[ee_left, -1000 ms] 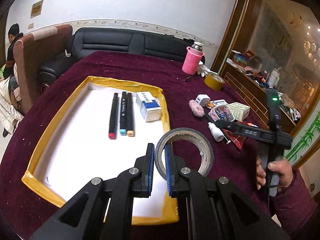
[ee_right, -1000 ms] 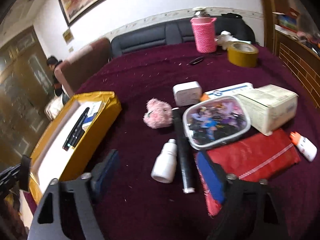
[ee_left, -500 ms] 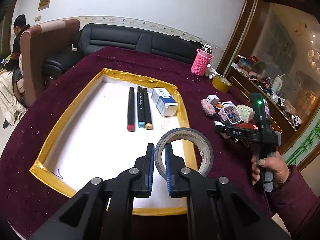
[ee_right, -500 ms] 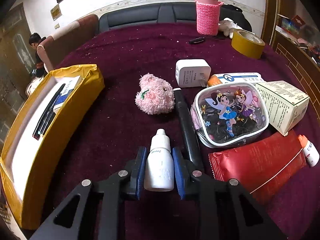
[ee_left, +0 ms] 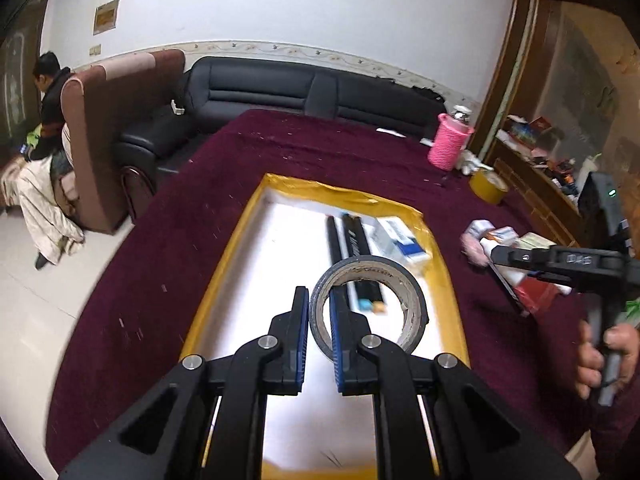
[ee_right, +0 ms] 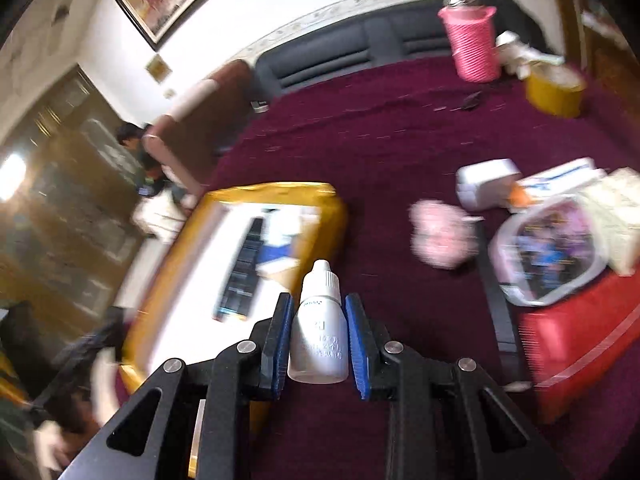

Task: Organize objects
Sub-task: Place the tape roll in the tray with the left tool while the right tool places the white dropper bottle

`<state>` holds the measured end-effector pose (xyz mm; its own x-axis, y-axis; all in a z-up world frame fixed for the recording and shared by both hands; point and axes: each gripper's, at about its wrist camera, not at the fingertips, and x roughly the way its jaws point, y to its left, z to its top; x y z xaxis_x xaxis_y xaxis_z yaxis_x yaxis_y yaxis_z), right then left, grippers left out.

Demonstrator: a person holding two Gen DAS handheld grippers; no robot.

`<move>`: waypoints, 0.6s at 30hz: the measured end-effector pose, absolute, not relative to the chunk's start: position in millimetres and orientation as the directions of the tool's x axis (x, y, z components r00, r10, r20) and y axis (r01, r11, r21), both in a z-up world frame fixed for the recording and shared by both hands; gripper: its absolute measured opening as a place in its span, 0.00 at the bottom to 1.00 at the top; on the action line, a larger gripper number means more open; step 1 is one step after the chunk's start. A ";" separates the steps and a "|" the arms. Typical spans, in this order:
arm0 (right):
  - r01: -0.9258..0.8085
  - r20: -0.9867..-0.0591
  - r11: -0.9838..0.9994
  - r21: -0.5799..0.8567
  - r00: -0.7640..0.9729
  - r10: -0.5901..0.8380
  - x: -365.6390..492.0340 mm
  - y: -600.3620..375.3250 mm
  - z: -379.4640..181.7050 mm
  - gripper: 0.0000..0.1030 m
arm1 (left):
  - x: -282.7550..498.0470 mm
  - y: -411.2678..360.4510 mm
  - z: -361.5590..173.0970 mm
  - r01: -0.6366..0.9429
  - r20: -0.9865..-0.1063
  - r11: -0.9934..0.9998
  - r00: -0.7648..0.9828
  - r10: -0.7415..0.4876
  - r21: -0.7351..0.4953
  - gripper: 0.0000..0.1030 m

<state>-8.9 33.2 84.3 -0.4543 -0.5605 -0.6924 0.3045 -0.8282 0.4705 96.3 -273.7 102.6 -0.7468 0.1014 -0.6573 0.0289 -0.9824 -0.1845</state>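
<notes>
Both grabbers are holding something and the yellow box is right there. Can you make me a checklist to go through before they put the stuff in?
1. Left gripper pinches the tape roll wall: ok.
2. Right gripper, jaws just closed, clamps the white dropper bottle: ok.
3. Free white floor in the yellow tray beside the markers and blue-white box: ok.
4. Tape roll over the tray: ok.
5. Bottle over the tray: not ok, near its rim.
6. Grippers apart: ok.
</notes>
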 end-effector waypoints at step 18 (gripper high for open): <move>0.209 -0.712 -0.748 0.630 -0.231 -0.664 -107.4 -137.5 38.6 0.29 | -18.1 -317.2 51.3 0.144 -0.805 -0.975 -0.590 0.051 -0.167 0.10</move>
